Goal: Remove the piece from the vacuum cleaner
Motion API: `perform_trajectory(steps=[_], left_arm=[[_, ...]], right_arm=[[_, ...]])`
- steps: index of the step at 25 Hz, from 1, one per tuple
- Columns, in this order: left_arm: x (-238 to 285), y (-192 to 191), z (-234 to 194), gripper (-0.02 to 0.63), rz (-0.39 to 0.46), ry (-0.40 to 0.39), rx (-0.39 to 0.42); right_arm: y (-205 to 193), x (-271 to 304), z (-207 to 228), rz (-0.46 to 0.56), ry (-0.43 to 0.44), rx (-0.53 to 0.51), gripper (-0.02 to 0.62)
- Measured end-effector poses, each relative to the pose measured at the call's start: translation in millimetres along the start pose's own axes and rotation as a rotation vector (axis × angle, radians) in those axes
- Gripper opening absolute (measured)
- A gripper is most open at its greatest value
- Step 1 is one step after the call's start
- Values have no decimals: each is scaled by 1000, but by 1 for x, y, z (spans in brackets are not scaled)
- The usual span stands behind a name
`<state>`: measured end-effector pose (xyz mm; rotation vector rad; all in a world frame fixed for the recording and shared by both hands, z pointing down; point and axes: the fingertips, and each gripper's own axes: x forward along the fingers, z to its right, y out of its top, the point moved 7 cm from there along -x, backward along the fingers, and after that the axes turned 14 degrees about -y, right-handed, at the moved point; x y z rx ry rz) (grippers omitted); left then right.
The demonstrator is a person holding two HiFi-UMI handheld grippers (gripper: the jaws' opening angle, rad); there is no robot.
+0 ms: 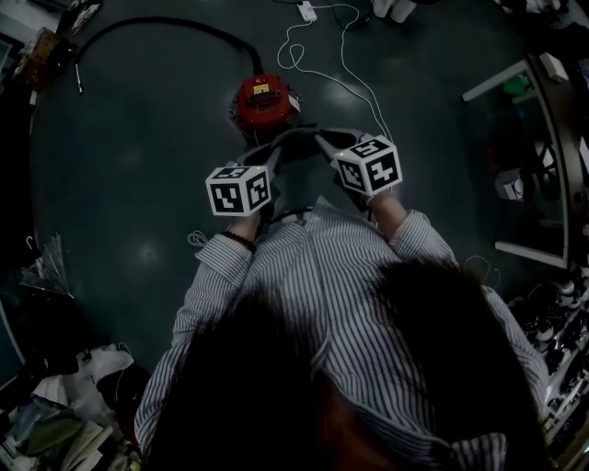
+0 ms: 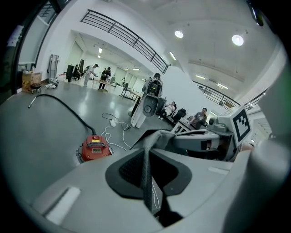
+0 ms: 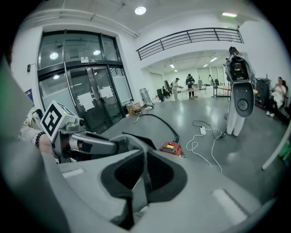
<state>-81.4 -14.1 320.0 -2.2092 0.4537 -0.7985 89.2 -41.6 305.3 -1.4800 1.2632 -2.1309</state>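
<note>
The red vacuum cleaner (image 1: 265,99) (image 2: 94,148) (image 3: 171,148) stands on the dark floor in front of me, with its black hose (image 1: 166,26) running off to the left. Above and nearer than it, a grey cloth piece (image 1: 296,138) (image 2: 158,139) (image 3: 129,143) is stretched between my two grippers. My left gripper (image 1: 269,161) (image 2: 146,182) is shut on one end, a thin fold of cloth pinched between its pads. My right gripper (image 1: 328,147) (image 3: 145,182) is shut on the other end in the same way. The two grippers face each other, close together.
A white cable (image 1: 340,74) loops over the floor behind the vacuum cleaner. A white humanoid robot (image 2: 148,102) (image 3: 238,91) stands further back. Shelving (image 1: 543,138) is at the right, bags and clutter (image 1: 55,405) at the lower left. People work at distant tables.
</note>
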Motion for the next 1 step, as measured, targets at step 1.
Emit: perform_trajectory(steps=[1], left_arm=[[0,1,0,29,2,-1,0]], right_arm=[[1,0,0,2,-1,-2,25]])
